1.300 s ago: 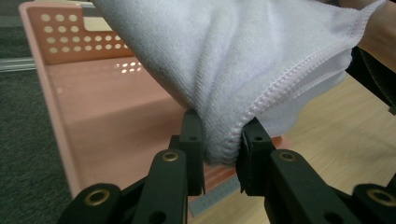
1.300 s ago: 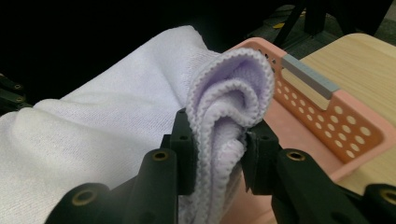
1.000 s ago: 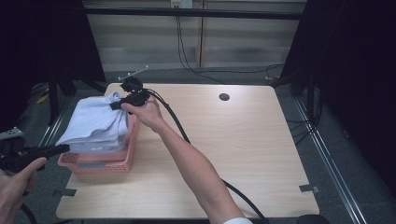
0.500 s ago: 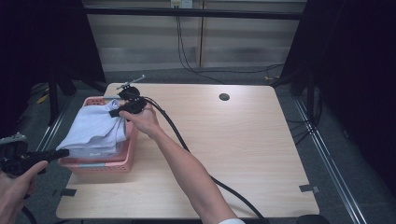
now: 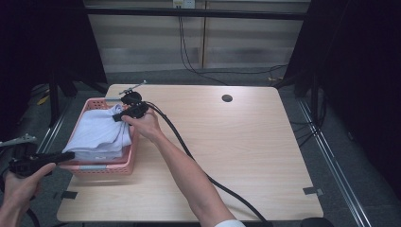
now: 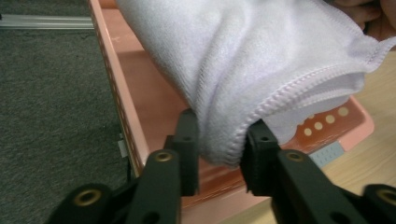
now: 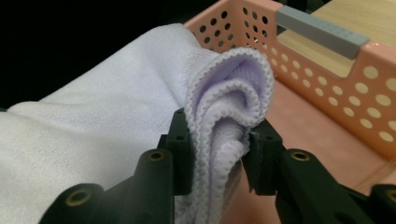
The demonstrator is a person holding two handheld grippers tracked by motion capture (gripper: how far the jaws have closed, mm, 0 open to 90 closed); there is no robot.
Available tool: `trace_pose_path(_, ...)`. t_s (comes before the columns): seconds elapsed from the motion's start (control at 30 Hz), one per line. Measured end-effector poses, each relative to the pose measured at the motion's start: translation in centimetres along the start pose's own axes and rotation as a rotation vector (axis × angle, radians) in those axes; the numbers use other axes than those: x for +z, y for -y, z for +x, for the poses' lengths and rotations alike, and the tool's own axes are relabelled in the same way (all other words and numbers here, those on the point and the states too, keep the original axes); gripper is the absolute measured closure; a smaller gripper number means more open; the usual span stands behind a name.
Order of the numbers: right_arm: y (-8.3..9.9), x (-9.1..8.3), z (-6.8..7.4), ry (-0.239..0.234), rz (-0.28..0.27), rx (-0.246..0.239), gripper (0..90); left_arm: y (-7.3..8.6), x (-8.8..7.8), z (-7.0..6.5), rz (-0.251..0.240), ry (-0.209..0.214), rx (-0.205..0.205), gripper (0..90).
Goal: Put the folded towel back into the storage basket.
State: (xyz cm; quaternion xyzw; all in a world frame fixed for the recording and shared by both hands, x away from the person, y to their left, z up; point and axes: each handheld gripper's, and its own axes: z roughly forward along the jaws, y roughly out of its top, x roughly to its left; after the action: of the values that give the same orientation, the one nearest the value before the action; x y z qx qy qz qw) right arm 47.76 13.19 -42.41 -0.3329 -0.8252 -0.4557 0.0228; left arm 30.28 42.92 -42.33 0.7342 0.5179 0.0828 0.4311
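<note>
the pink basket [image 5: 101, 168] sits at the tabletop's left edge with the folded towel [image 5: 99, 135] inside. left gripper [image 6: 218, 154] and right gripper [image 7: 215, 144] each pinch a towel end; both jaws have just been opening.

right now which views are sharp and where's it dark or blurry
High view: table evenly lit, both sides of the room black. Left gripper view: towel hem sharp, the jaws at the bottom soft. Right gripper view: towel's folded edge crisp, basket wall behind slightly soft, upper left black.
</note>
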Motion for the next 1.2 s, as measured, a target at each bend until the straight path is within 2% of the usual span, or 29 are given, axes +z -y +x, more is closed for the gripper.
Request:
trace_pose_path(0.07, 0.2, 0.3, -0.2, 0.029, 0.013, 0.005, 47.6, 0.0, 0.1, -0.3, 0.001, -0.008, 0.015, 56.0)
trace_pose_path(0.1, 0.3, 0.3, -0.4, 0.039, 0.012, 0.009, 43.0, 0.1, 0.1, -0.5, 0.000, -0.012, 0.027, 53.8)
trace_pose_path(0.13, 0.4, 0.1, -0.7, 0.021, 0.002, 0.019, 40.7, 0.1, 0.0, -0.7, -0.001, -0.014, 0.029, 50.5)
trace_pose_path(0.17, 0.4, 0.0, -0.9, 0.022, -0.003, 0.015, 38.3, 0.0, 0.0, -0.8, -0.002, -0.011, 0.028, 46.3)
trace_pose_path(0.2, 0.4, -0.4, -1.0, 0.034, -0.016, 0.018, 36.0, 0.0, -0.1, -0.9, -0.009, -0.012, 0.029, 44.7)
trace_pose_path(0.27, 0.3, -0.8, -1.3, 0.022, -0.018, 0.011, 34.1, -0.1, -0.1, -1.0, -0.014, -0.009, 0.029, 42.6)
trace_pose_path(0.3, 0.2, -0.9, -1.3, 0.017, -0.019, 0.008, 33.6, -0.2, 0.0, -1.2, -0.019, -0.009, 0.019, 41.6)
trace_pose_path(0.47, 0.3, -2.2, -1.2, -0.011, -0.028, -0.021, 33.5, -0.6, -0.1, -2.6, -0.054, 0.015, 0.039, 41.7)
trace_pose_path(0.63, 1.1, -4.4, -1.5, -0.014, -0.051, -0.048, 34.6, -0.9, 0.1, -5.1, -0.053, 0.019, 0.072, 41.8)
trace_pose_path(0.73, 1.8, -6.1, -1.9, -0.019, -0.065, -0.057, 34.8, -1.0, 0.3, -6.7, -0.079, 0.032, 0.085, 40.8)
trace_pose_path(0.8, 2.2, -7.2, -2.0, -0.024, -0.073, -0.075, 35.0, -1.1, 0.8, -7.8, -0.076, 0.045, 0.107, 41.4)
trace_pose_path(0.87, 2.5, -8.3, -2.1, -0.017, -0.080, -0.090, 34.9, -1.2, 1.4, -8.8, -0.069, 0.043, 0.126, 47.4)
trace_pose_path(0.93, 2.9, -9.5, -2.3, -0.013, -0.077, -0.108, 34.5, -1.3, 2.2, -9.9, -0.088, 0.050, 0.119, 46.8)
trace_pose_path(1.0, 3.4, -10.5, -2.6, -0.021, -0.085, -0.109, 34.5, -1.5, 2.9, -10.8, -0.089, 0.040, 0.109, 42.0)
trace_pose_path(1.07, 4.0, -11.3, -2.9, -0.017, -0.078, -0.113, 34.5, -1.7, 3.5, -11.7, -0.090, 0.053, 0.123, 41.7)
trace_pose_path(1.2, 5.6, -13.7, -3.8, 0.001, -0.090, -0.108, 34.6, -1.8, 4.7, -13.5, -0.081, 0.051, 0.156, 41.7)
